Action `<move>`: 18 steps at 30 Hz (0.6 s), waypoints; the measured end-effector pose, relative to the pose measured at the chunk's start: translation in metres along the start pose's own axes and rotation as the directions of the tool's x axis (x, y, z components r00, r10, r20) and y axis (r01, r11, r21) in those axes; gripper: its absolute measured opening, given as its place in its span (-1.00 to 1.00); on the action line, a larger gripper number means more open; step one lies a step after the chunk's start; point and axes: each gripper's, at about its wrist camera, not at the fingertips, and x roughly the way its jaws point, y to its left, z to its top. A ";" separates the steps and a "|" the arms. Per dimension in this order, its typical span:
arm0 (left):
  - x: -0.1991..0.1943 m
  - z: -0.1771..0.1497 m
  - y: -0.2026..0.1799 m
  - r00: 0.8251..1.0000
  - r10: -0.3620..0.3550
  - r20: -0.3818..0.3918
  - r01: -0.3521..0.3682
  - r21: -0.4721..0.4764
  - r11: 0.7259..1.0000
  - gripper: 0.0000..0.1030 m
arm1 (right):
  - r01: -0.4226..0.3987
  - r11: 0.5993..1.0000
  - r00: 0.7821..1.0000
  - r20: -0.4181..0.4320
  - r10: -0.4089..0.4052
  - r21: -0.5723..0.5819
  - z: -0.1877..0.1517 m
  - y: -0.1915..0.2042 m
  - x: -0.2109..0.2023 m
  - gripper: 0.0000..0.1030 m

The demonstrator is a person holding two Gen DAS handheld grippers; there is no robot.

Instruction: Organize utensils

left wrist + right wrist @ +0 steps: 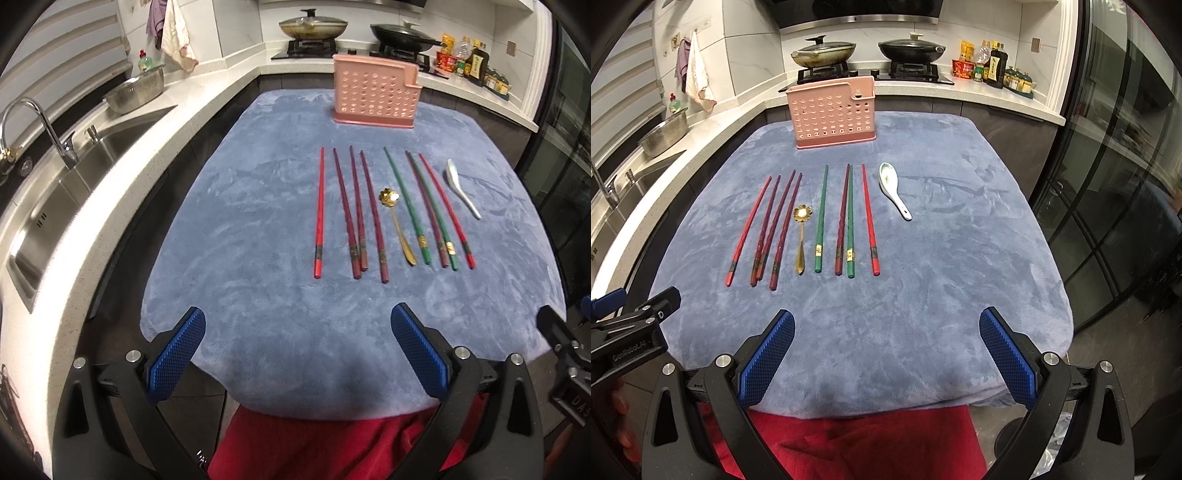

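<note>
Red and green chopsticks lay mid-frame, long axes toward pink holder; left gripper and right gripper jaws open, empty, equally near.

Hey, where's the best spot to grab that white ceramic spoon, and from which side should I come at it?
Grip the white ceramic spoon by its slim handle, probably near the middle, coming straight down with the jaws closing across the handle's width. It lies flat on the blue cloth, bowl toward the pink holder, clear of the chopsticks. The right gripper is nearer.
</note>
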 end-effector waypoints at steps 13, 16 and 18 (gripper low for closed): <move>0.095 0.024 0.018 0.997 -0.033 -0.068 0.028 -0.077 0.997 0.66 | 0.012 0.999 0.998 -0.065 -0.010 0.037 0.027 -0.012 0.065 0.87; 0.107 0.027 0.014 0.996 -0.039 -0.079 0.034 -0.061 0.998 0.53 | 0.002 0.999 0.998 -0.068 0.000 0.036 0.034 -0.011 0.076 0.87; 0.114 0.028 0.011 0.995 -0.044 -0.089 0.040 -0.049 0.998 0.45 | -0.004 0.999 0.997 -0.072 0.007 0.037 0.038 -0.012 0.084 0.87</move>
